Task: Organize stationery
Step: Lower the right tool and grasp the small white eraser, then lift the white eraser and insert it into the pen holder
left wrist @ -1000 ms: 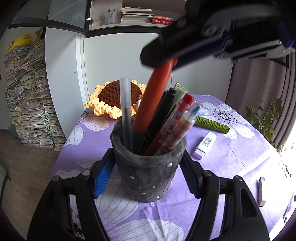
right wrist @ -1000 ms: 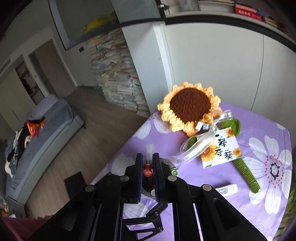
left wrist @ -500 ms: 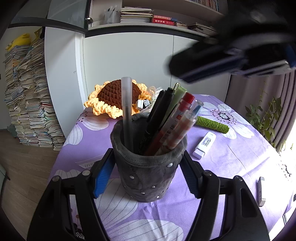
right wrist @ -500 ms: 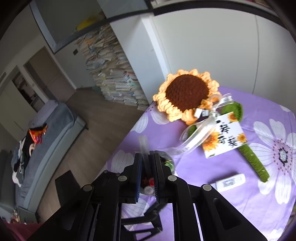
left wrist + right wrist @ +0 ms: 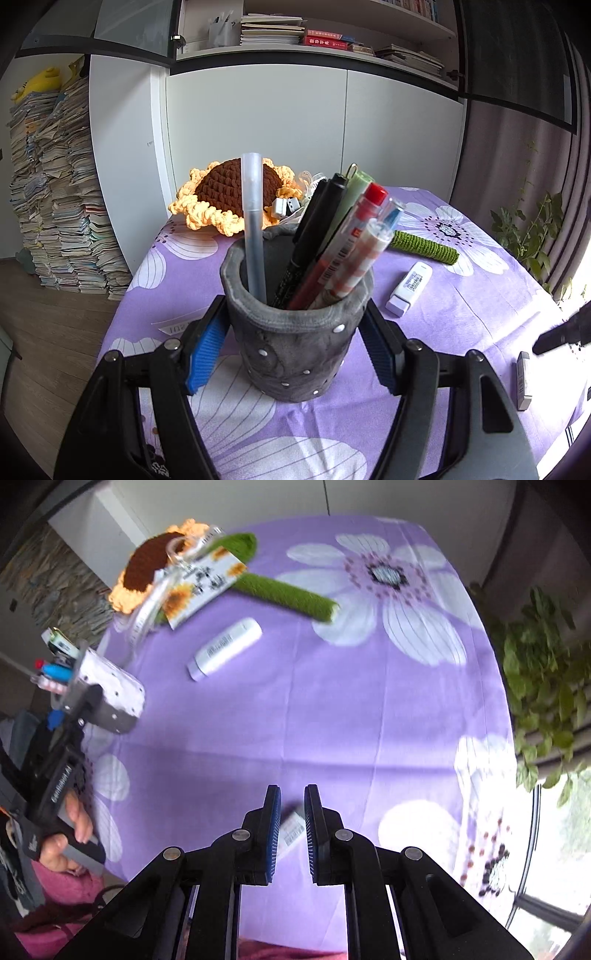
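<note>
My left gripper (image 5: 291,343) is shut on the grey felt pen holder (image 5: 295,347), which stands on the purple flowered tablecloth (image 5: 461,332) and holds several pens (image 5: 343,240). The holder and left gripper also show at the left of the right wrist view (image 5: 110,698). My right gripper (image 5: 292,812) is open a narrow gap and holds nothing; it hovers above a small white-and-black item (image 5: 291,829) lying on the cloth, which also shows in the left wrist view (image 5: 523,374). A white eraser-like stick (image 5: 225,648) lies mid-table, also seen in the left wrist view (image 5: 409,283).
A crocheted sunflower (image 5: 225,195) with a green stem (image 5: 284,592) and a paper tag (image 5: 201,583) lies at the far side. A potted plant (image 5: 543,657) stands beyond the table's right edge. Paper stacks (image 5: 55,199) stand by the cabinet.
My right gripper let go of the red pen into the holder, then swung away to the right and down over the small item near the table's near edge. The left gripper has not moved.
</note>
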Available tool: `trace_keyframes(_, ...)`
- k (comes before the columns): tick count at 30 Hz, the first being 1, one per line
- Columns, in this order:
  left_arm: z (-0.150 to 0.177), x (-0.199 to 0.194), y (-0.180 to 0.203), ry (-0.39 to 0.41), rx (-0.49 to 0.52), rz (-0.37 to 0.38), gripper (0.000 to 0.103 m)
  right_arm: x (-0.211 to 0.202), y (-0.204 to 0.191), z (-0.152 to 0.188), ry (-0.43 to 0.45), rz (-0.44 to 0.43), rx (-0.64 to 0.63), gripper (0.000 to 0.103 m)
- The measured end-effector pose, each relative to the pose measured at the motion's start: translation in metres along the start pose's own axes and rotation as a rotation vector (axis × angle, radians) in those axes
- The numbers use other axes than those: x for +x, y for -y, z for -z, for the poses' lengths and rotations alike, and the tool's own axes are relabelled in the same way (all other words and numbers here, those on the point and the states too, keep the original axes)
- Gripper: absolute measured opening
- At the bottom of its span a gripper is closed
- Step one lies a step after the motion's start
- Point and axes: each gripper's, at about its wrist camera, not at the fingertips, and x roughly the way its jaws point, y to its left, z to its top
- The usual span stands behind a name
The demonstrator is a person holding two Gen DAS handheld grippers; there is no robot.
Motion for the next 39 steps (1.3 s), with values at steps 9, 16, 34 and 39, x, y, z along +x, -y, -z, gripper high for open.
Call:
trace_keyframes(9, 0.0, -0.003, 0.0, 0.005, 0.005, -0.005, 0.069, 0.021, 0.007, 0.006, -0.087, -0.084, 0.126, 0.015)
trace_keyframes(16, 0.0, -0.003, -0.001, 0.006, 0.001, 0.0, 0.069, 0.029, 0.001, 0.003, -0.083, -0.046, 0.113, 0.037)
trace_keyframes(34, 0.0, -0.005, 0.0, 0.017, -0.001, 0.001, 0.069, 0.002, -0.04, 0.002, 0.089, 0.013, -0.108, 0.017)
trace_keyframes(39, 0.0, -0.004, -0.001, 0.012, 0.0, 0.001, 0.069, -0.042, -0.054, -0.008, 0.244, -0.064, -0.159, 0.017)
